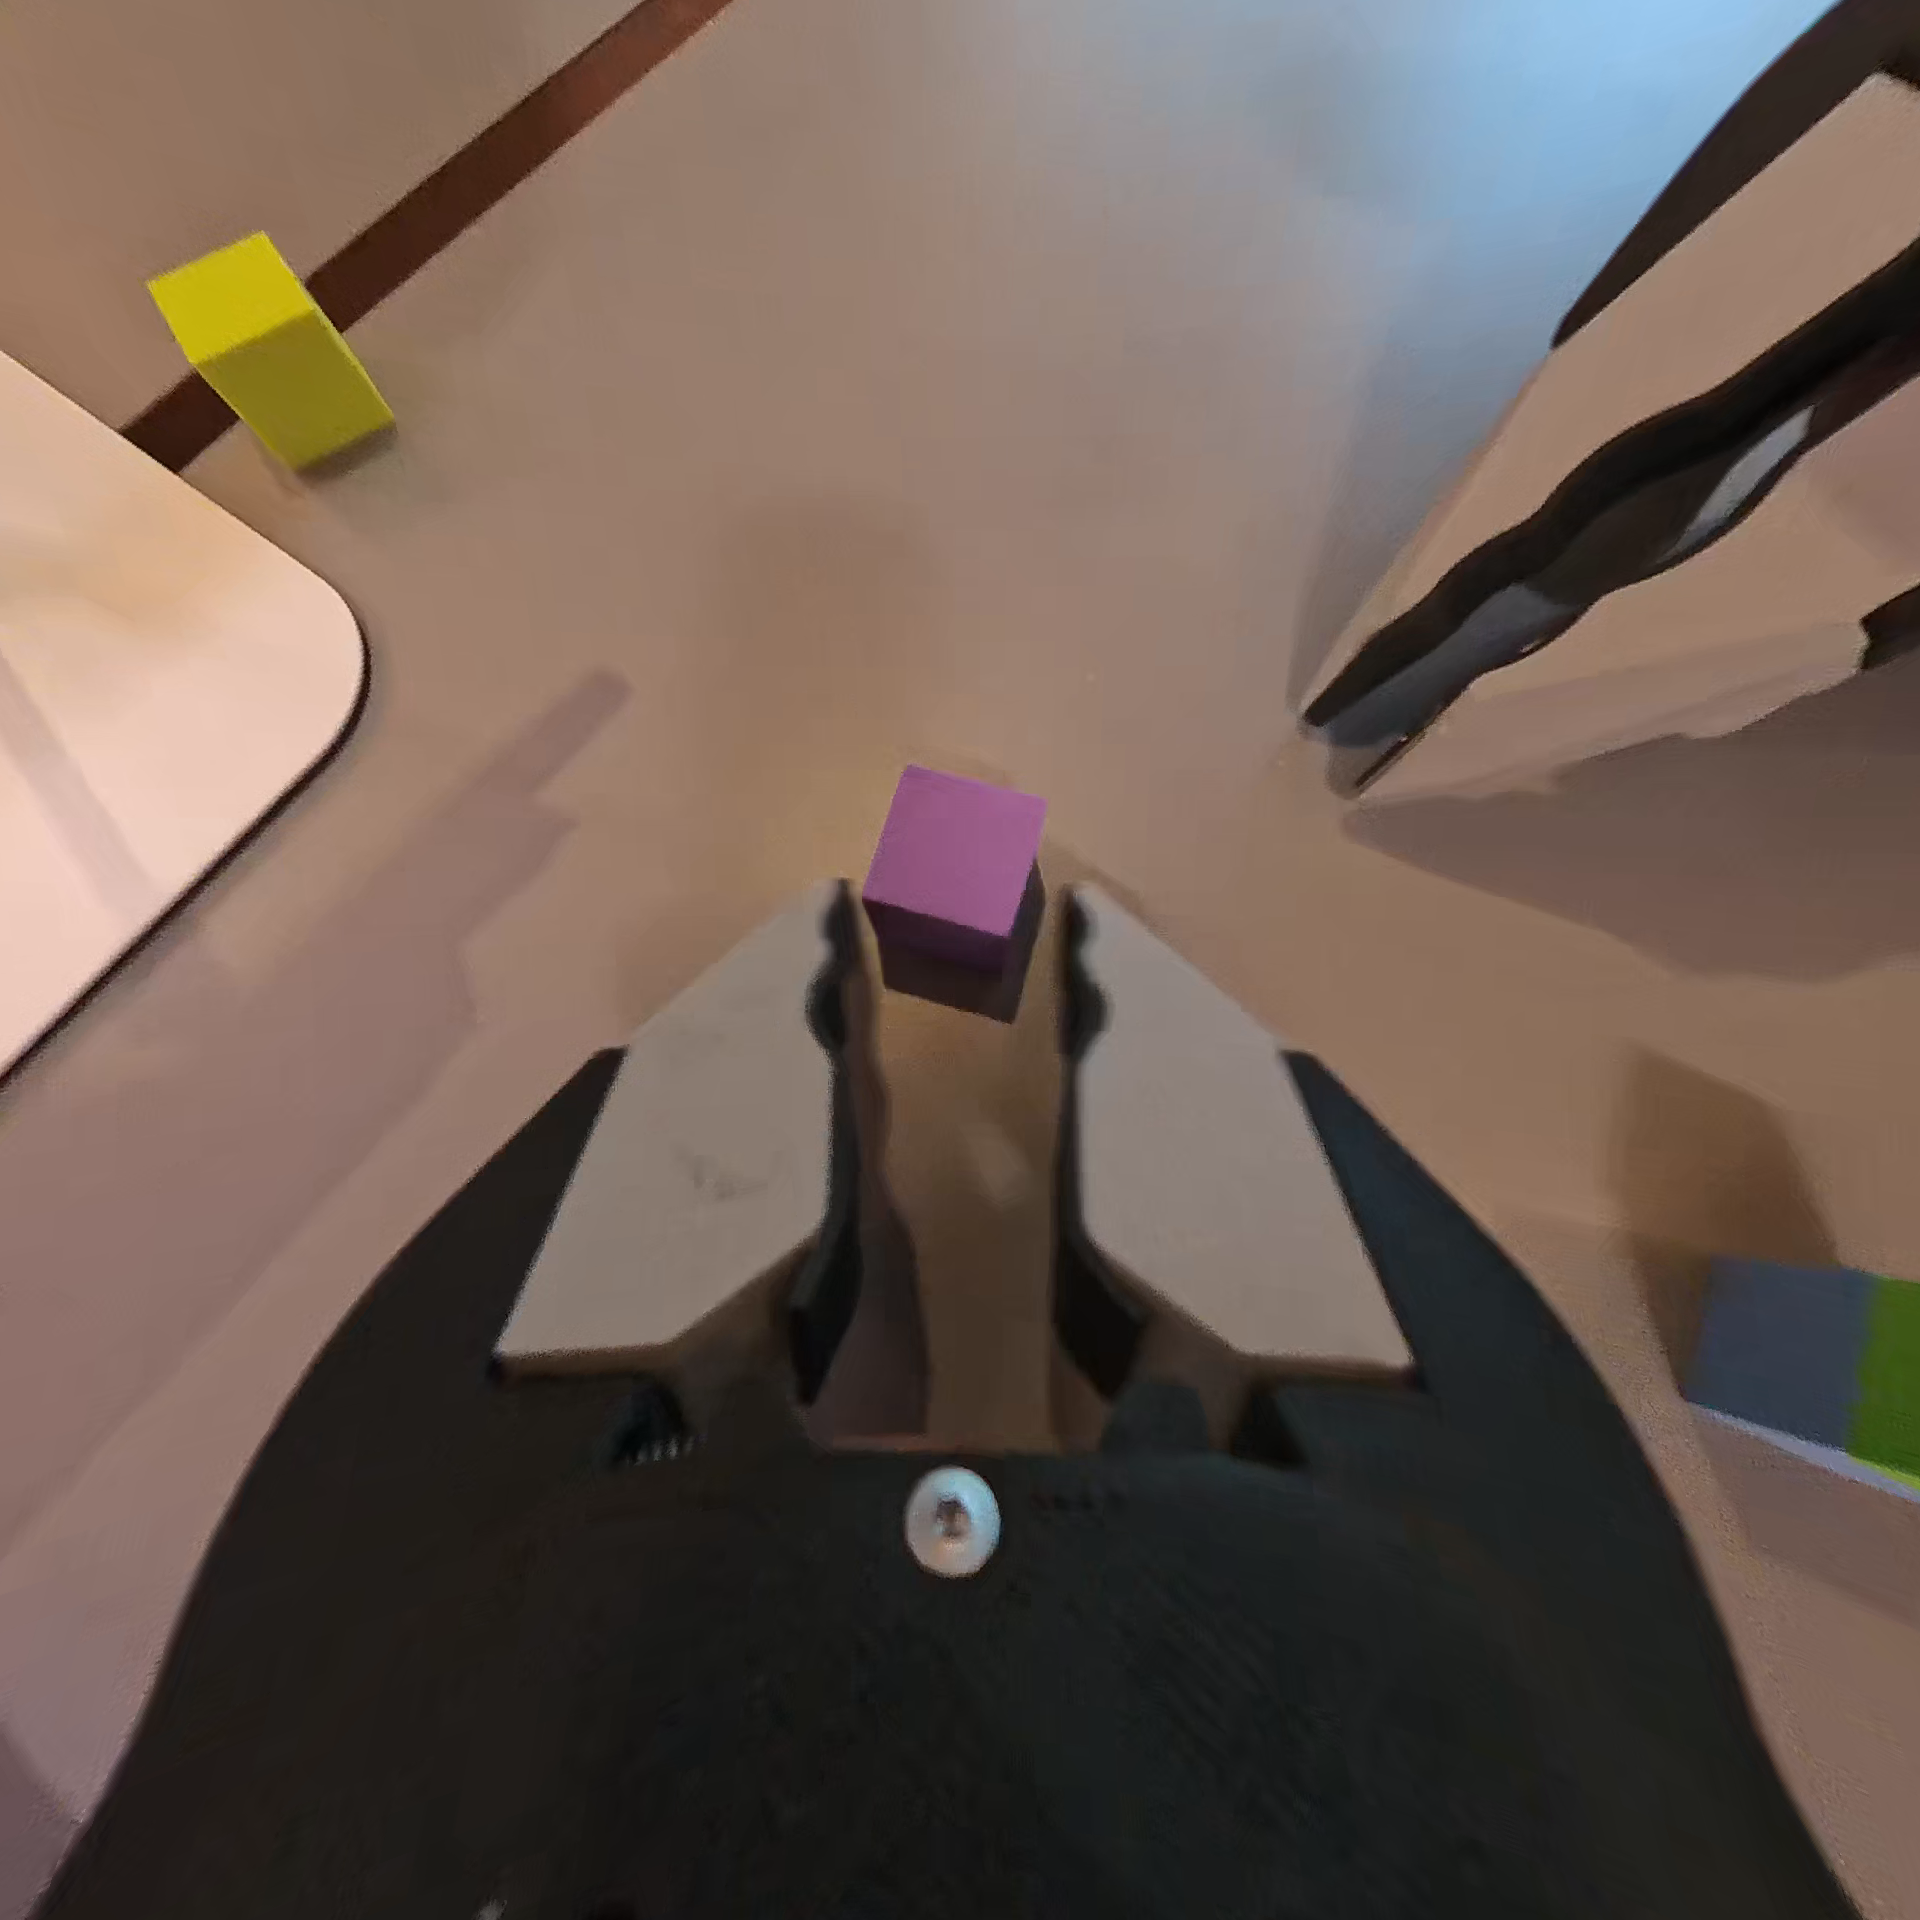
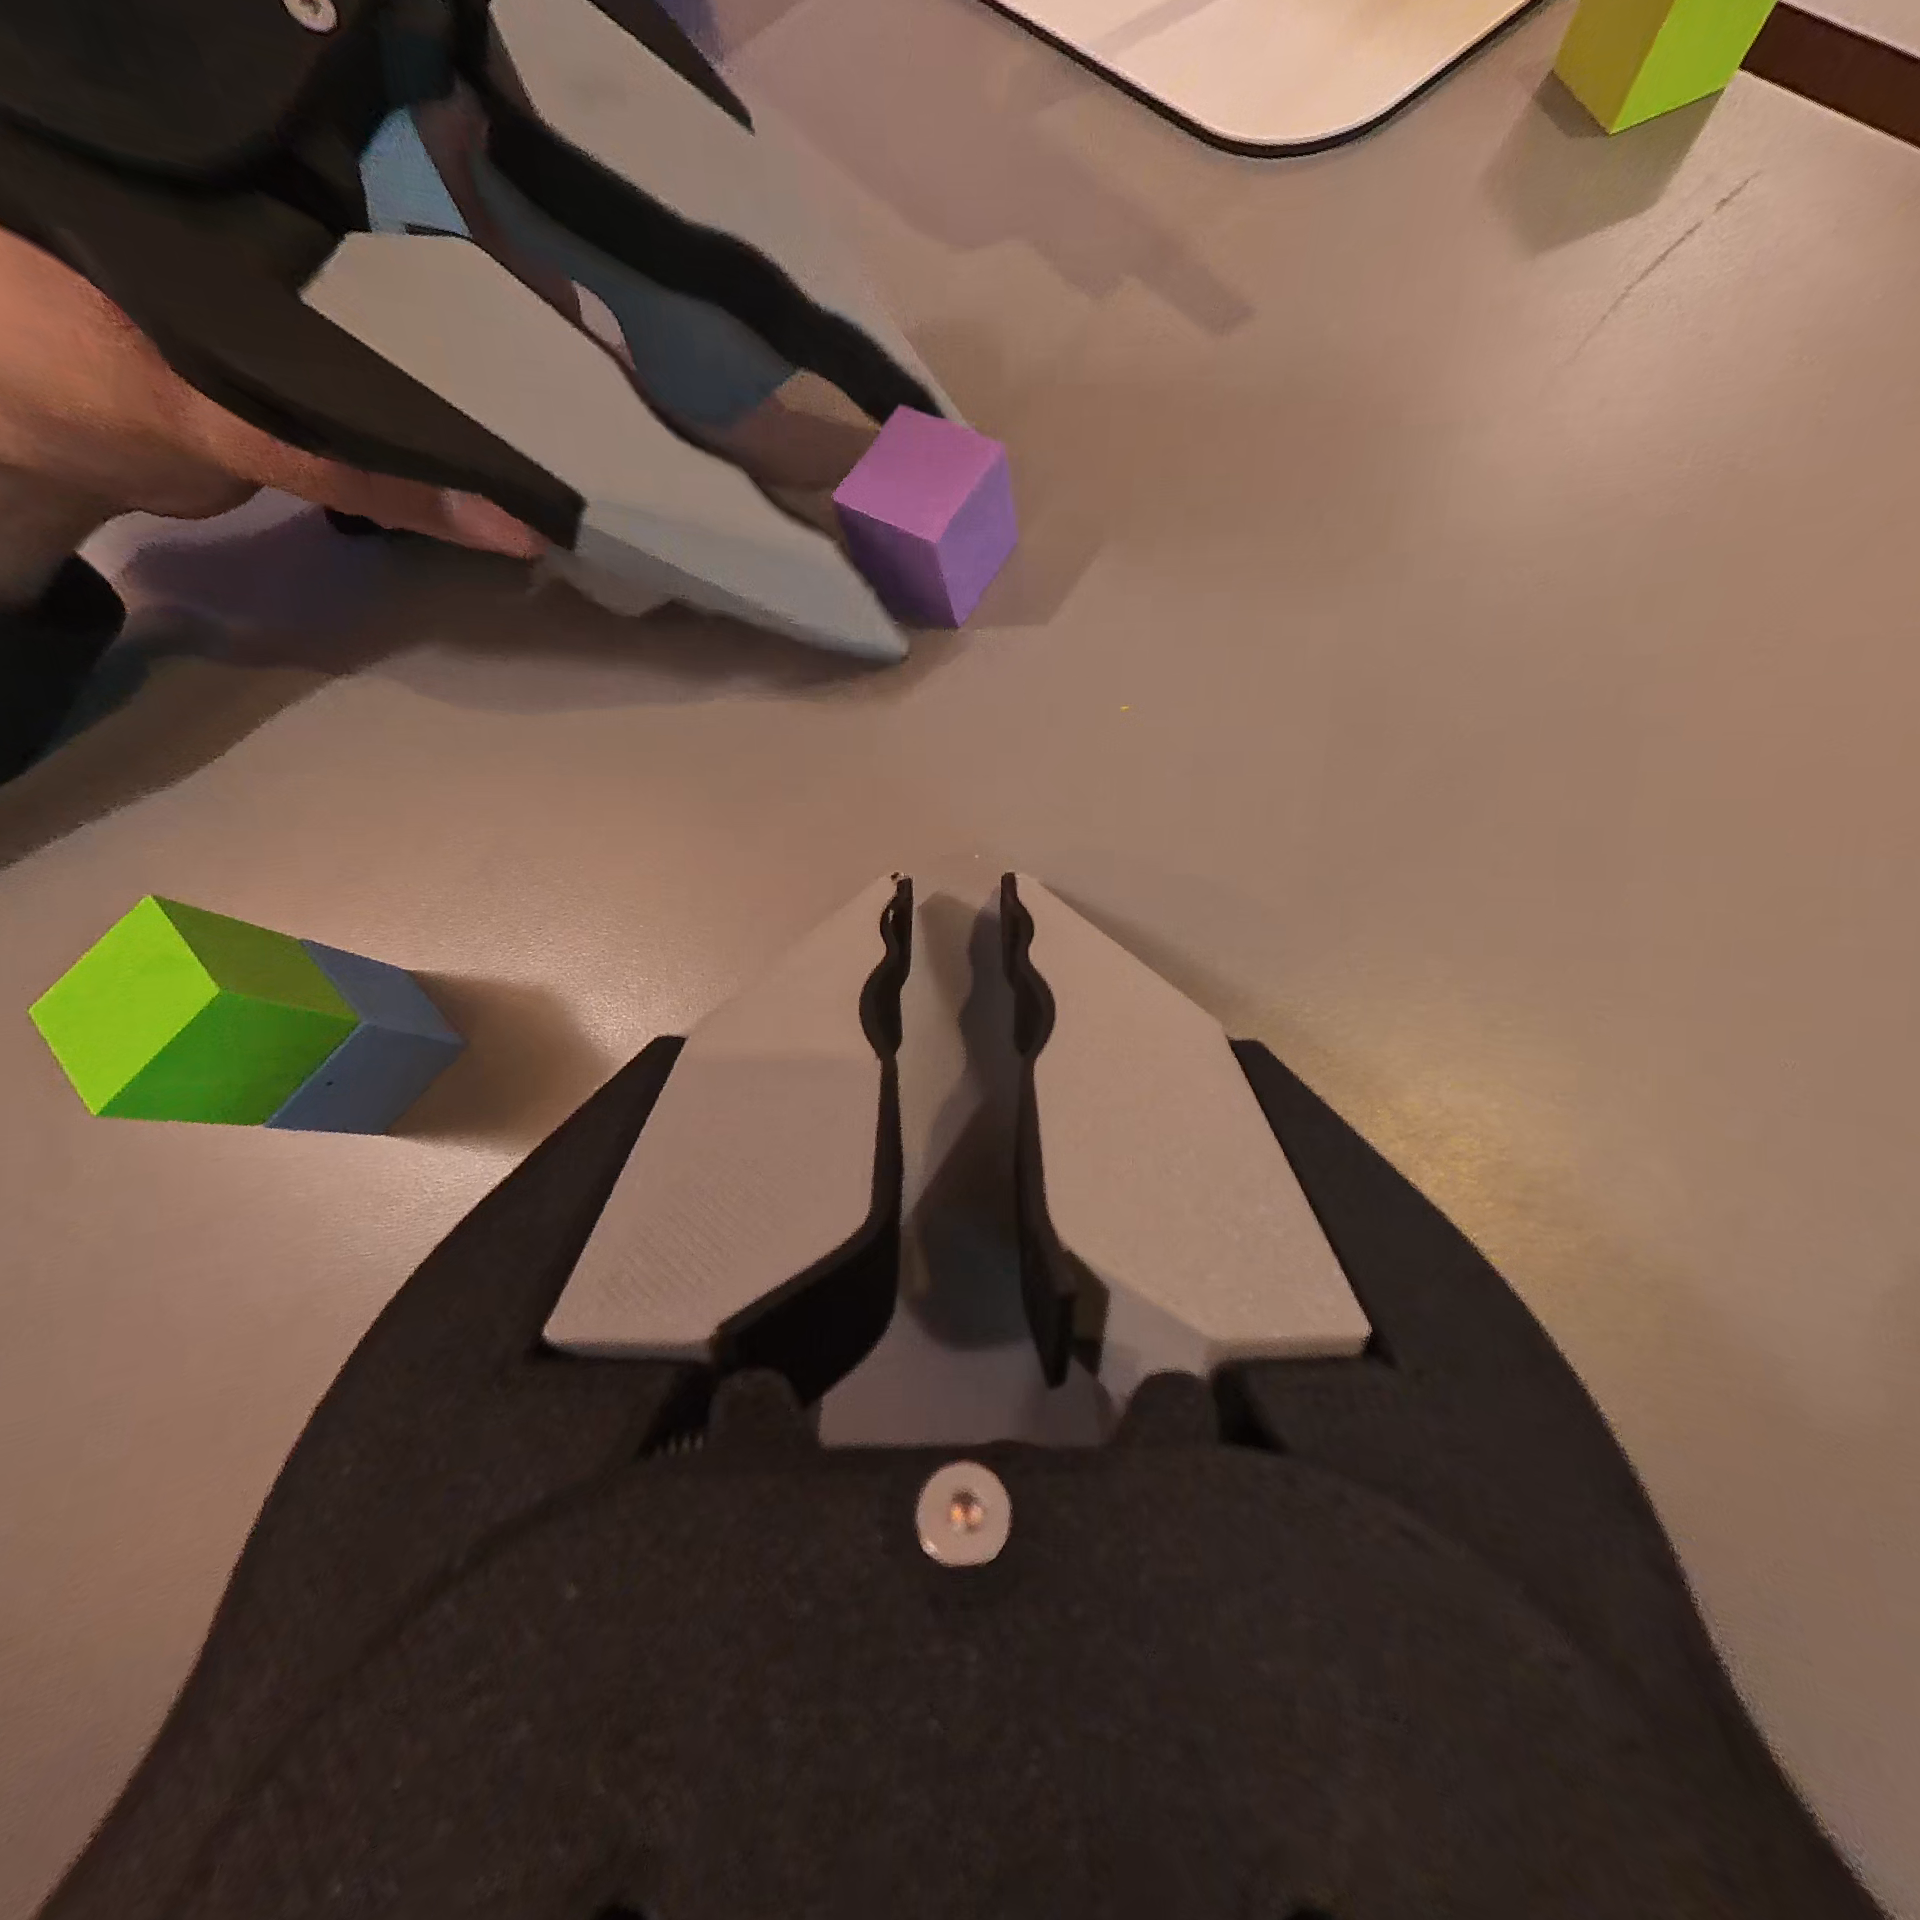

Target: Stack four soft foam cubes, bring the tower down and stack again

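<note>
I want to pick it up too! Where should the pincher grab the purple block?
Grab the purple block by its two flat side faces, about halfway up. Come from the left gripper's side, where the open fingers already line up with it. It sits flat on the table, alone, so both sides are free.

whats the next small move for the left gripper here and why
Probably ease the left gripper a little further forward and then close. Its jaws are open, and the purple cube sits on the table right at the fingertips, not yet fully between them. The right gripper holds nothing and sits clear.
</note>
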